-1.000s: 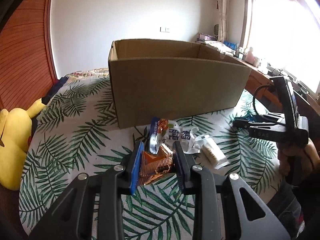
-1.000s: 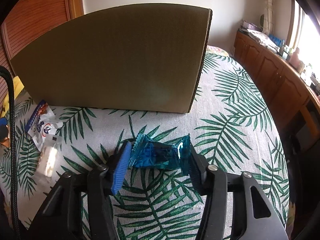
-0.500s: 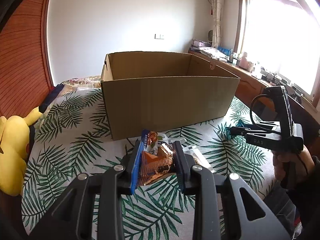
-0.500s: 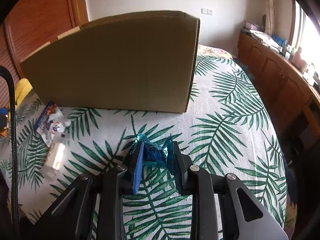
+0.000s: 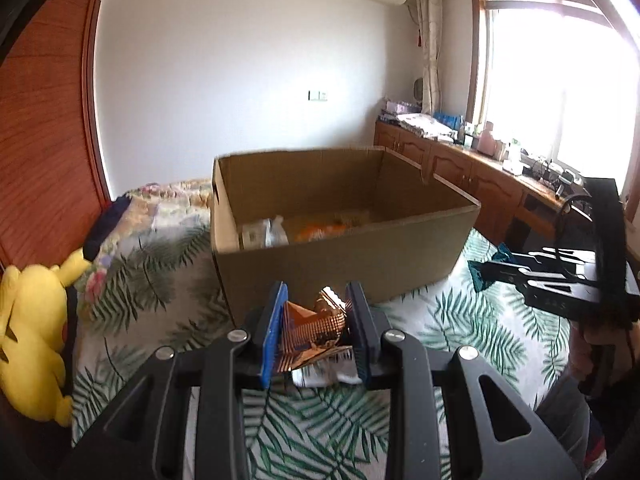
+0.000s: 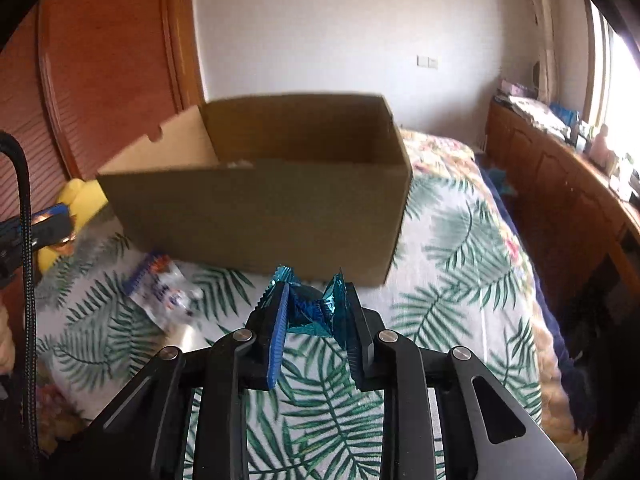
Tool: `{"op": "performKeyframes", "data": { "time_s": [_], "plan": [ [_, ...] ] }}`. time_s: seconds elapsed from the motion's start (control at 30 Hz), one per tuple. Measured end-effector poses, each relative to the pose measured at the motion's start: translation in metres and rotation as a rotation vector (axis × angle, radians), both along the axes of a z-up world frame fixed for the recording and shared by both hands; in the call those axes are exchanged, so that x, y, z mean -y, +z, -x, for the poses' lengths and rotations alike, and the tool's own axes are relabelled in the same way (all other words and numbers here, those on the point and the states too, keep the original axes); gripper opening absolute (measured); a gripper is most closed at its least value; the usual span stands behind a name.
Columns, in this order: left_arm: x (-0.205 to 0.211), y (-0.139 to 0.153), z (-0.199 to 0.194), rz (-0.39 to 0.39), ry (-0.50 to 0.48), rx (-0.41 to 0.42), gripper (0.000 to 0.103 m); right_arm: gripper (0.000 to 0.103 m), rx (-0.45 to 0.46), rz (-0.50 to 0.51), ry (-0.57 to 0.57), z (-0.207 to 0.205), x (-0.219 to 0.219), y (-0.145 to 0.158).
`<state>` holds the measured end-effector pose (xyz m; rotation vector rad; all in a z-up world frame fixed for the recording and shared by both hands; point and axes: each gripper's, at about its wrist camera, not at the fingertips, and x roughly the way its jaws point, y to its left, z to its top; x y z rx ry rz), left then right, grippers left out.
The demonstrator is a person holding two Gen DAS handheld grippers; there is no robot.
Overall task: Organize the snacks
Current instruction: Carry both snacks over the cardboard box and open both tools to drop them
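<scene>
Left wrist view: the left gripper (image 5: 316, 320) is seen clamped on a crumpled copper-orange snack packet (image 5: 314, 330), which is pinched between the blue-padded finger and the black one and is held above the palm-leaf bedspread (image 5: 460, 332). Just ahead, an open cardboard box (image 5: 340, 264) is set on the bedspread; a white packet (image 5: 264, 234) and an orange packet (image 5: 324, 230) are seen lying on its floor. At the right, the right gripper (image 5: 486, 270) is visible side-on, with a teal wrapper (image 5: 478, 276) pressed between its fingers near the box's right corner. A yellow plush toy (image 5: 34, 332) is rested at the bed's left edge.

In the right wrist view, the right gripper (image 6: 316, 312) is shown closed on the teal wrapper (image 6: 314, 308), raised over the bedspread (image 6: 460, 280) and facing the box (image 6: 256, 216). A white-and-blue snack packet (image 6: 166, 292) is left lying on the bedspread by the box's near left corner, blurred. The left gripper (image 6: 48, 222) is glimpsed at the left edge
</scene>
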<state>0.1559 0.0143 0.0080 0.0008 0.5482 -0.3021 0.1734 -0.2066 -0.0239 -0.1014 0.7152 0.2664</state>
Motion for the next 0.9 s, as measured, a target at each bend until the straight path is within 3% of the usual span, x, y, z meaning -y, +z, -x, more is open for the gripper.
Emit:
{"op": "performKeyframes", "data": {
  "time_s": [0.43, 0.9],
  "plan": [
    [0.0, 0.029, -0.034, -0.036, 0.021, 0.037, 0.028, 0.024, 0.081, 0.016, 0.042, -0.019, -0.019, 0.049],
    [0.004, 0.029, -0.074, -0.024, 0.045, -0.019, 0.029, 0.024, 0.087, 0.025, -0.004, -0.06, -0.018, 0.054]
  ]
}}
